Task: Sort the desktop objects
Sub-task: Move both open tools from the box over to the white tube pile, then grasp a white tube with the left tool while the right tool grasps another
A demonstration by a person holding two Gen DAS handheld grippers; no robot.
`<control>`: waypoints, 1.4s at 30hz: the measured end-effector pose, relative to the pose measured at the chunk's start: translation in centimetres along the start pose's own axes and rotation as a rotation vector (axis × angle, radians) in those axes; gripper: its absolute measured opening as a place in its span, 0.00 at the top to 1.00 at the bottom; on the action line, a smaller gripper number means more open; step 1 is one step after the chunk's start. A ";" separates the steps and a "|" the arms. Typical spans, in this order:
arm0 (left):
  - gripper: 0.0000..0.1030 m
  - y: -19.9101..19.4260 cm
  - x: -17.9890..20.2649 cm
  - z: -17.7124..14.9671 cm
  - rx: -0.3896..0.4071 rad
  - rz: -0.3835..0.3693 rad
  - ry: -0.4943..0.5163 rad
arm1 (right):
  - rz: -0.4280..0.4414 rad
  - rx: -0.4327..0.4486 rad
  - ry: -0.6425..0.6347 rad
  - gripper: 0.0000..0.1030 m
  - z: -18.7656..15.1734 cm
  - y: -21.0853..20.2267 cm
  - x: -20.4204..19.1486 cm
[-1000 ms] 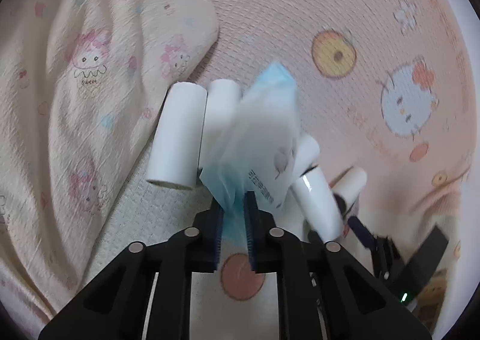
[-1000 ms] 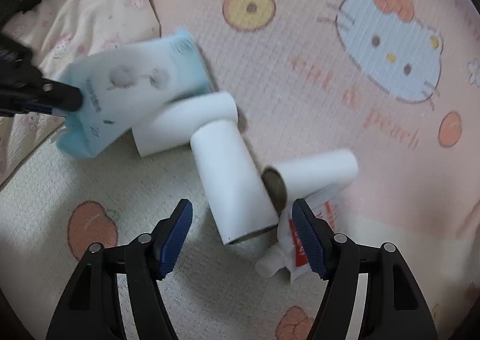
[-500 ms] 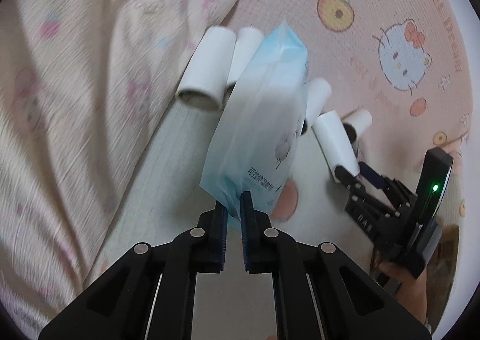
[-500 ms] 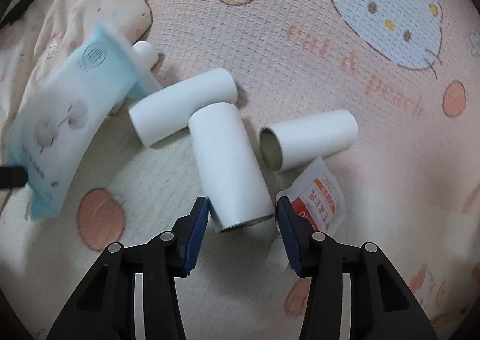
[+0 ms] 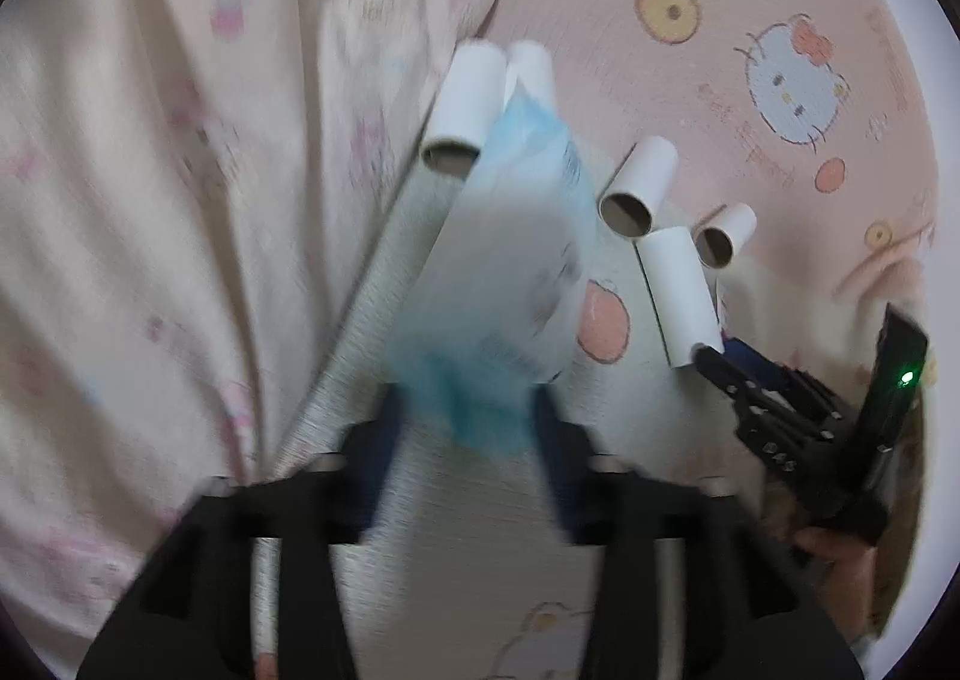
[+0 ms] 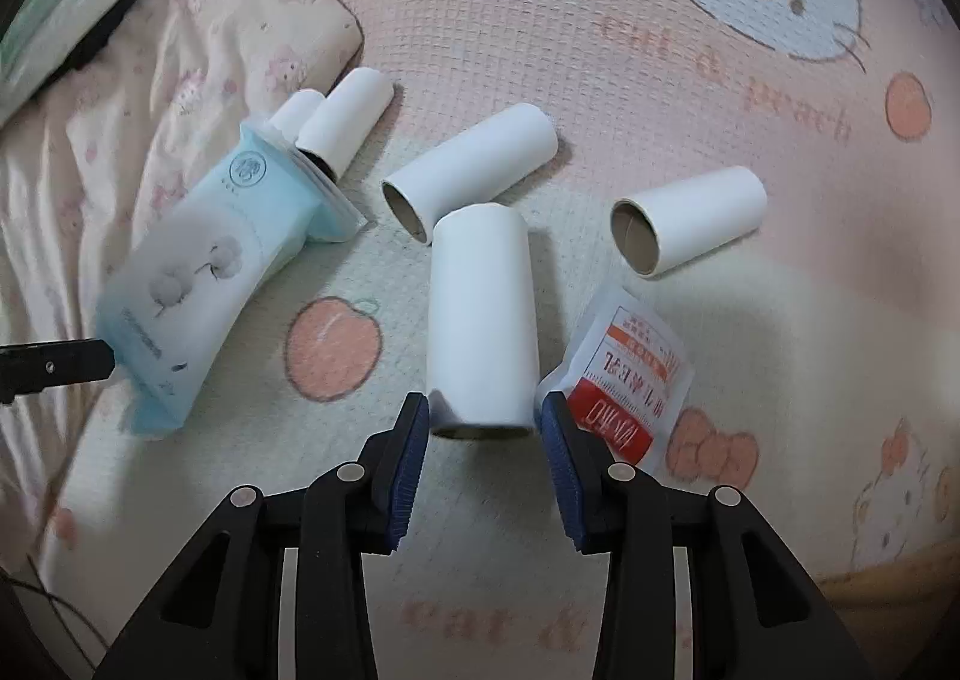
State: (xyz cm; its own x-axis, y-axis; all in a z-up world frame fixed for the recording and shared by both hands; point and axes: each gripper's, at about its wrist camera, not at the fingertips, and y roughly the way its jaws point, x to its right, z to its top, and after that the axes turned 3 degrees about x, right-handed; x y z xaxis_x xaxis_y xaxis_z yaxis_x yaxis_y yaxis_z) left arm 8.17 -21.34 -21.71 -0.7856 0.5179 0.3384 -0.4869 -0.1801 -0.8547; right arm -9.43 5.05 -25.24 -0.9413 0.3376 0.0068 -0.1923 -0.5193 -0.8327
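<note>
Pale blue and white, the pack (image 5: 510, 272) fills the middle of the left wrist view, blurred, its lower end between the fingers of the left gripper (image 5: 465, 440); the jaws have just been opening and stand wide, their pads clear of it. Past it on the mat (image 5: 600, 80) lie white tubes, two (image 5: 465, 110) by the quilt (image 5: 180, 200) at the left and three (image 5: 636, 188) toward the right, where the right gripper (image 5: 720, 362) reaches one of them. In the right wrist view the right gripper (image 6: 486, 428) has been closing, and its blue pads now press on both sides of the near end of a white tube (image 6: 483, 320) that lies on the mat (image 6: 600, 50), which bears a cat face, peaches and the word "peach". The pack (image 6: 210, 272) lies at the mat's left edge beside the quilt (image 6: 180, 80), printed with cotton bolls and small unreadable writing, the left gripper's tip just beside its lower end. A red and white sachet (image 6: 624, 374) with Chinese characters lies just right of the held tube.
</note>
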 end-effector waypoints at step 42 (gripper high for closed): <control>0.55 14.3 11.5 3.7 -0.146 -0.333 -0.105 | -0.108 0.220 -0.091 0.34 -2.1 -1.7 0.7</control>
State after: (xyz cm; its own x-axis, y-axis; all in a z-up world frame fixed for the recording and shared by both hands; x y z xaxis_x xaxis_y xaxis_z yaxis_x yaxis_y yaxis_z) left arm -9.25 -21.09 -28.57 -0.6322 0.4380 0.6391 -0.6686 0.1084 -0.7357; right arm -9.16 7.83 -24.97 -0.9310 0.3339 0.1474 -0.3397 -0.6454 -0.6842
